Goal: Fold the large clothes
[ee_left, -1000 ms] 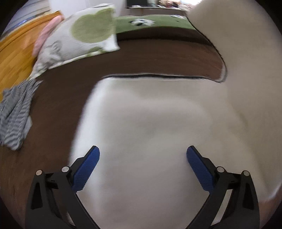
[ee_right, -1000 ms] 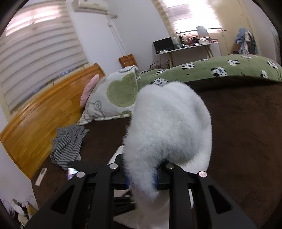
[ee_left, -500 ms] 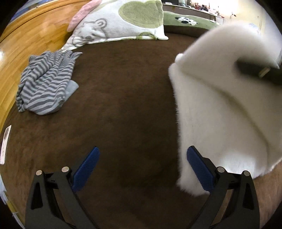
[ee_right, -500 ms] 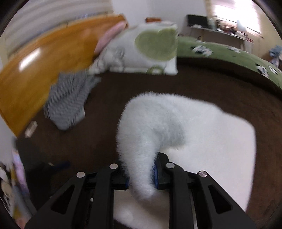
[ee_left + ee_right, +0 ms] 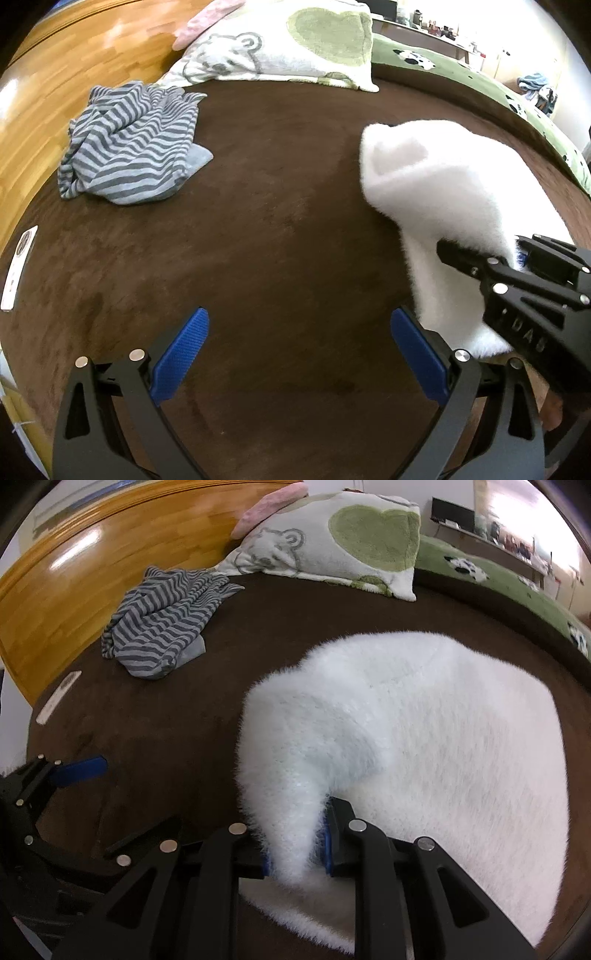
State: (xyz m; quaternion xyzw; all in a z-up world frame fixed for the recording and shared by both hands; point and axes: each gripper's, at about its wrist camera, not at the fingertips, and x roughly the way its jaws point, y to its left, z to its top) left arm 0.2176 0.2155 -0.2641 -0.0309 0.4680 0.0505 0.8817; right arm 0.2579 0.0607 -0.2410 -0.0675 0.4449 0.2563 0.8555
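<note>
Mid-fold: the right gripper [image 5: 297, 853] pinches a flap of the white fluffy garment [image 5: 424, 746], lying at 3 o'clock on the bed [image 5: 277, 229]; next, lay it flat while the left gripper [image 5: 299, 354] hangs open, empty.

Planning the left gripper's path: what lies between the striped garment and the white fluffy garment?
Only bare brown bedcover, in both wrist views: nothing rests between the striped garment and the white fluffy garment.
</note>
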